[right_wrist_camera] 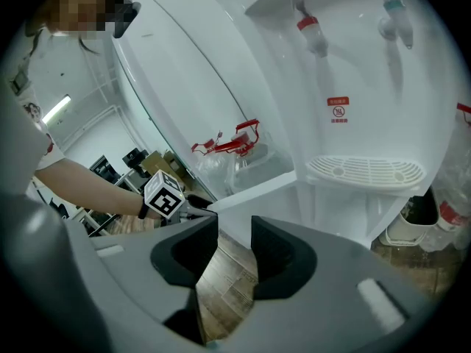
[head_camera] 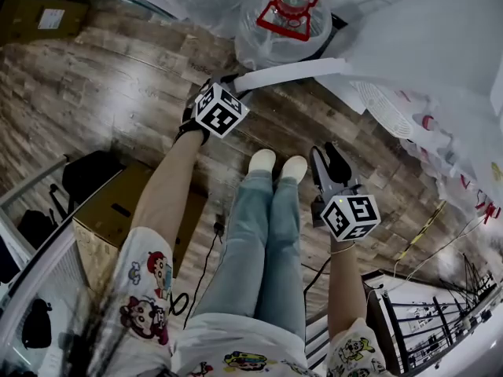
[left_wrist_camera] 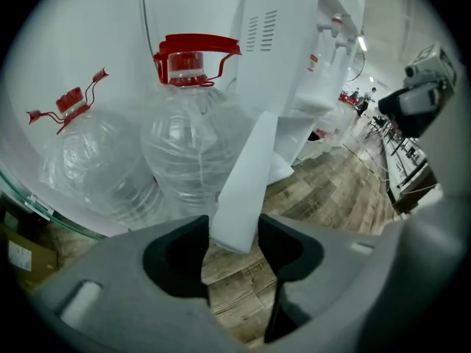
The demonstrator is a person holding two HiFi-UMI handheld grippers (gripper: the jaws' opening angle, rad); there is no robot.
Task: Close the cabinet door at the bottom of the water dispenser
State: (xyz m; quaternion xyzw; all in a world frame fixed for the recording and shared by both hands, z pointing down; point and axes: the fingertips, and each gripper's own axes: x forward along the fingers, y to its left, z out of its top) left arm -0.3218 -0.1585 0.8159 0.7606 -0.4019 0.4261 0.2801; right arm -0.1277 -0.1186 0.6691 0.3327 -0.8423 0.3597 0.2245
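The white water dispenser (head_camera: 424, 45) stands at the upper right of the head view, taps and drip tray showing in the right gripper view (right_wrist_camera: 353, 72). Its bottom cabinet door (head_camera: 291, 71) is swung out over the wood floor, seen edge-on as a white bar. My left gripper (head_camera: 236, 81) is at the door's free end. In the left gripper view the door's edge (left_wrist_camera: 246, 182) fills the gap between the jaws of the left gripper (left_wrist_camera: 234, 245), both pads against it. My right gripper (head_camera: 328, 162) hangs lower to the right, away from the door, jaws apart with only floor between them (right_wrist_camera: 235, 252).
Two large clear water bottles with red handles (left_wrist_camera: 188, 138) (left_wrist_camera: 88, 160) stand beside the dispenser, behind the door. The person's shoes (head_camera: 275, 163) are just in front of the door. A cardboard box (head_camera: 118, 218), a black bag (head_camera: 94, 175) and a floor cable (head_camera: 208, 265) lie to the left.
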